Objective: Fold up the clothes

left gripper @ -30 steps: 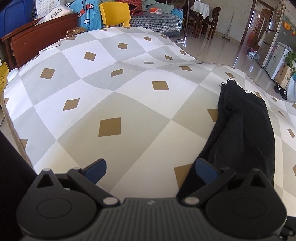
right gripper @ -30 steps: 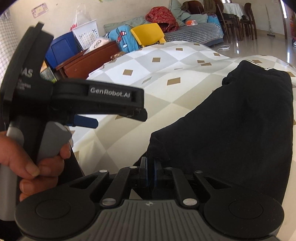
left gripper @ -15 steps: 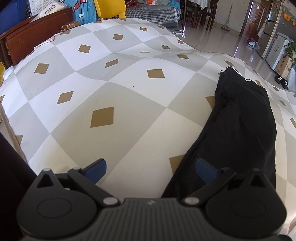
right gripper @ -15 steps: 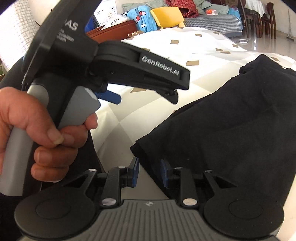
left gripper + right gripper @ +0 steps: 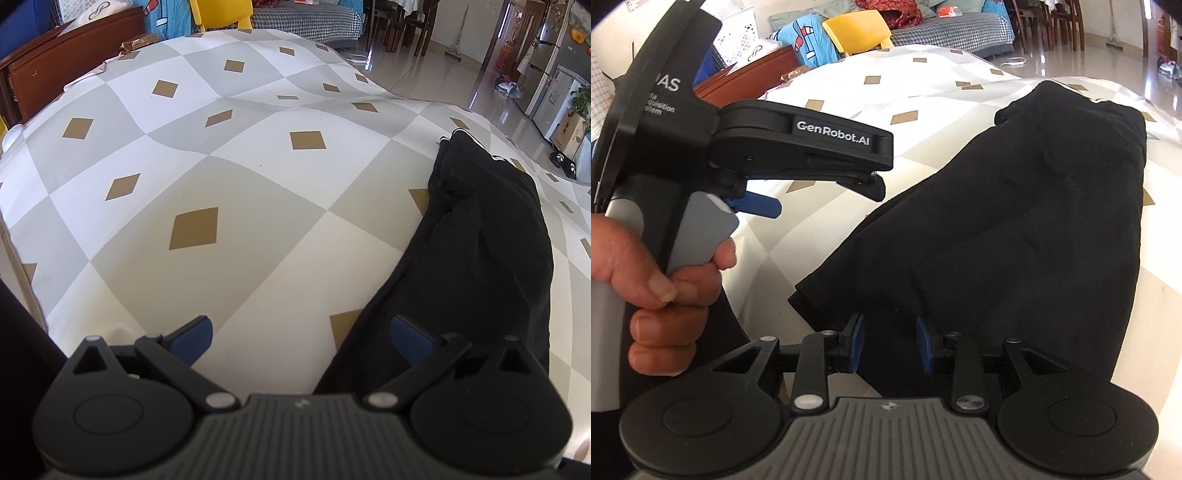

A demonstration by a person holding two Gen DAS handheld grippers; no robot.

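The right gripper (image 5: 889, 341) is opening over the near edge of the black garment (image 5: 1015, 229); the left gripper (image 5: 301, 338) hangs spread. Best let go cleanly, then smooth the fold flat.

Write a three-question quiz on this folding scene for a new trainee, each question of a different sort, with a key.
1. True or false: the black garment lies on a cloth patterned with grey, white and brown diamonds.
2. Multiple choice: in the right wrist view, what lies between the blue pads of the right gripper? A) bare cloth B) the near edge of the black garment C) a yellow chair
3. Fill in: in the left wrist view, the wide-open left gripper has its ___ finger over the garment.

Key: 1 true. 2 B; the jaws are opening, with a gap between each pad and the fabric. 3 right; its other finger is over bare cloth.
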